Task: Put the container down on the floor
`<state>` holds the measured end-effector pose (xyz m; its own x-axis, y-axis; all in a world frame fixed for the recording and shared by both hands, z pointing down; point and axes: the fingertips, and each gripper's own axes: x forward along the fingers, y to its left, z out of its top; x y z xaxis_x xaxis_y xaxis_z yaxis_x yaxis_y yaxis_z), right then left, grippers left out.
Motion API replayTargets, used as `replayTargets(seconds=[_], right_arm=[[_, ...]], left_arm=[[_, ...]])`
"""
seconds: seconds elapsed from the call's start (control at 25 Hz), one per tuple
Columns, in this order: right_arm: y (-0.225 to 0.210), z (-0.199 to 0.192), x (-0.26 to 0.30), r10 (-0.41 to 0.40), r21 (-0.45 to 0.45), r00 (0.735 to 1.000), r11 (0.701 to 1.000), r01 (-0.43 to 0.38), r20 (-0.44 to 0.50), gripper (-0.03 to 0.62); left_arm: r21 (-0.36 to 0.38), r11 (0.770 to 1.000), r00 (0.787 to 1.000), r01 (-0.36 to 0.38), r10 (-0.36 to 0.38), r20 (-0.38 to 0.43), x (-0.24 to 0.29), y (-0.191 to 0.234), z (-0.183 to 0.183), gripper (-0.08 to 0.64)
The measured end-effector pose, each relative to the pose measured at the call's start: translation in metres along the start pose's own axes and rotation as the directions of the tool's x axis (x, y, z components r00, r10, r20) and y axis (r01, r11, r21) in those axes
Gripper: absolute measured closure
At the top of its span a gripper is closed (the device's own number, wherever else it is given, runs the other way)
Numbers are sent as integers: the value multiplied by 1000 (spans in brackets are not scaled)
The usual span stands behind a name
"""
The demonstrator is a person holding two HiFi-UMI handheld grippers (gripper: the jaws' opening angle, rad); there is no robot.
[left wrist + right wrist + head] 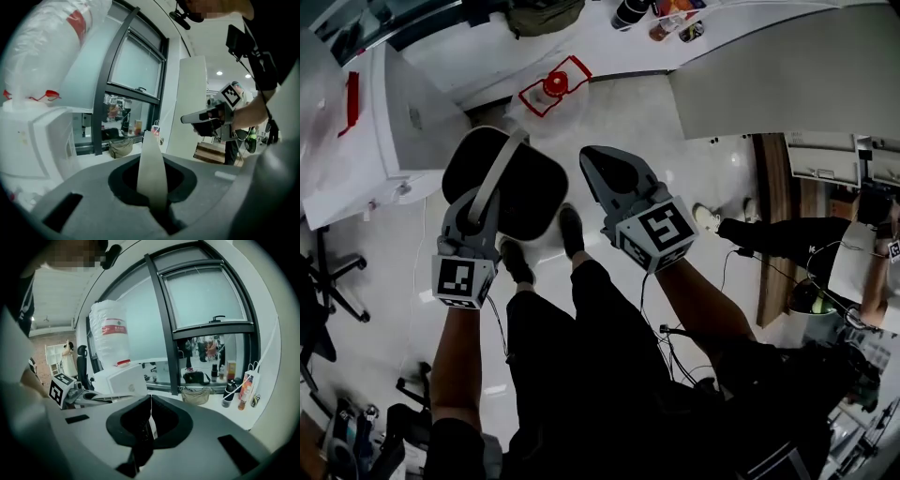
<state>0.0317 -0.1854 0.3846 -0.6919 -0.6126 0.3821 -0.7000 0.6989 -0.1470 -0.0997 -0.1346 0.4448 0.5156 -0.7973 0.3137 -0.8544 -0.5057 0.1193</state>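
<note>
The container [534, 192] is a black round tub with a white strap handle [502, 169]. In the head view it hangs above the pale floor, just in front of the person's shoes. My left gripper [478, 214] is shut on that handle, and the white strip [153, 180] runs up between its jaws in the left gripper view. My right gripper [602, 161] hovers beside the tub's right edge, apart from it. Its jaws are shut [150, 404] with nothing held. Each gripper shows in the other's view: the right gripper [206, 119] and the left gripper [70, 392].
A white water dispenser [403, 127] with a large bottle [110, 333] stands at the left. A red-framed object [553, 86] lies on the floor ahead. Another person [797, 239] sits at the right by a wooden table [773, 225]. Cables [675, 347] trail across the floor.
</note>
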Motion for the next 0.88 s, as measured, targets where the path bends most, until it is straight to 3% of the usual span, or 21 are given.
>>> replayTargets(seconds=[0.24,0.6,0.88], right_arm=[[-17,-52,36,32,-4,998,999,-32,-62,584],[-20,-131,79,82,-10,987,996,-84,-137,584],[-22,-174,105,101,39,987,995,-97,-123,584]], left_arm=[[19,999,999,43,-42,-33,41,13,-61,529],[-31,999,998,9,-11,-65,77,32,-157,529],[-15,1000,995,22,-24,-97,98,46,-221,531]])
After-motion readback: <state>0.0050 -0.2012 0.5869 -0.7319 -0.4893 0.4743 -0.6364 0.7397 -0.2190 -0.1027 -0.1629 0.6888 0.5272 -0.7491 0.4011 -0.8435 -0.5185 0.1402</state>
